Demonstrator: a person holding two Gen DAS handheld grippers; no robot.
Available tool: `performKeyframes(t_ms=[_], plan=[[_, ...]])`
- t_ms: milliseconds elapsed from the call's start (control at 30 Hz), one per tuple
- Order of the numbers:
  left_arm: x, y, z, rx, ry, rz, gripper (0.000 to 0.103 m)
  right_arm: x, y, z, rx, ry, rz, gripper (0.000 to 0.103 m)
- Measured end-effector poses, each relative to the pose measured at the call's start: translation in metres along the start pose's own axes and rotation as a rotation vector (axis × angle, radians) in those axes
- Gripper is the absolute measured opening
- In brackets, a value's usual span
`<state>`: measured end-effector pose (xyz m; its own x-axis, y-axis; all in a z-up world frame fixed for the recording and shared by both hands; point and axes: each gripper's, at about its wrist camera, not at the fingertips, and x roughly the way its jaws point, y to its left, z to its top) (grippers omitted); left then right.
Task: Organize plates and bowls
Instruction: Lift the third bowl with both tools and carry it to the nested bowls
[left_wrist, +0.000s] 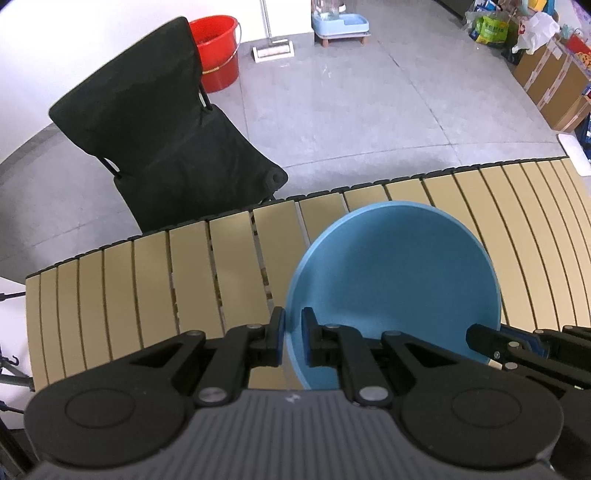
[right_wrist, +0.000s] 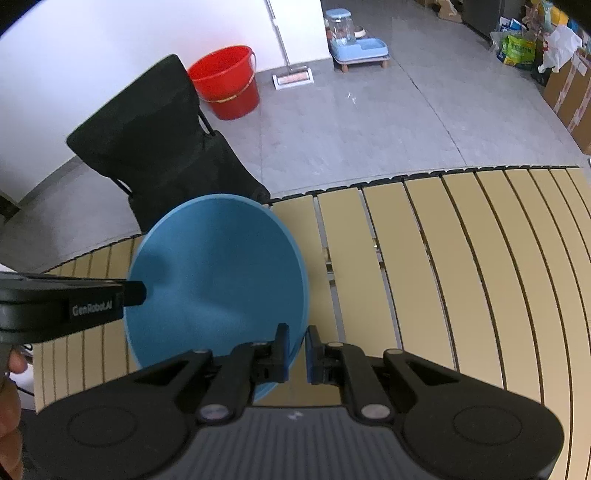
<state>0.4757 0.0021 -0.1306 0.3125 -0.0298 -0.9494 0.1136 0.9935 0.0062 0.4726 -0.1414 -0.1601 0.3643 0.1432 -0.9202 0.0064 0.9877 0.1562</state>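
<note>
Round blue plastic plate (left_wrist: 399, 273) gripped at opposite rims: left gripper (left_wrist: 293, 338) and right gripper (right_wrist: 297, 352) both clamped on it, slatted tan table (left_wrist: 147, 280) beneath.

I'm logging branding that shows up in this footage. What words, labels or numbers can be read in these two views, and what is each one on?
"GenRobot.AI": white lettering on the black body of the left gripper, seen in the right wrist view beside the blue plate.
Print on the green bag and the cardboard boxes along the far wall: too small and blurred to read.
Nothing else legible.
</note>
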Motion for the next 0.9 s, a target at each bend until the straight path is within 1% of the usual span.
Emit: performKeyframes(t_ms=[300,633,900], plan=[[-0.046,-0.015,-0.029,-0.006,-0.039,0.015,0.01,-0.038,-0.003,-0.023,-0.022,-0.023,0.023,0.009],[-0.098,-0.043,-0.07,0.005,-0.092,0.023,0.01,-0.084,-0.021,-0.054,-0.036,-0.056,0.043,0.009],[-0.127,-0.068,-0.099,0.018,-0.117,0.02,0.01,-0.116,-0.039,-0.082,-0.033,-0.081,0.052,0.008]])
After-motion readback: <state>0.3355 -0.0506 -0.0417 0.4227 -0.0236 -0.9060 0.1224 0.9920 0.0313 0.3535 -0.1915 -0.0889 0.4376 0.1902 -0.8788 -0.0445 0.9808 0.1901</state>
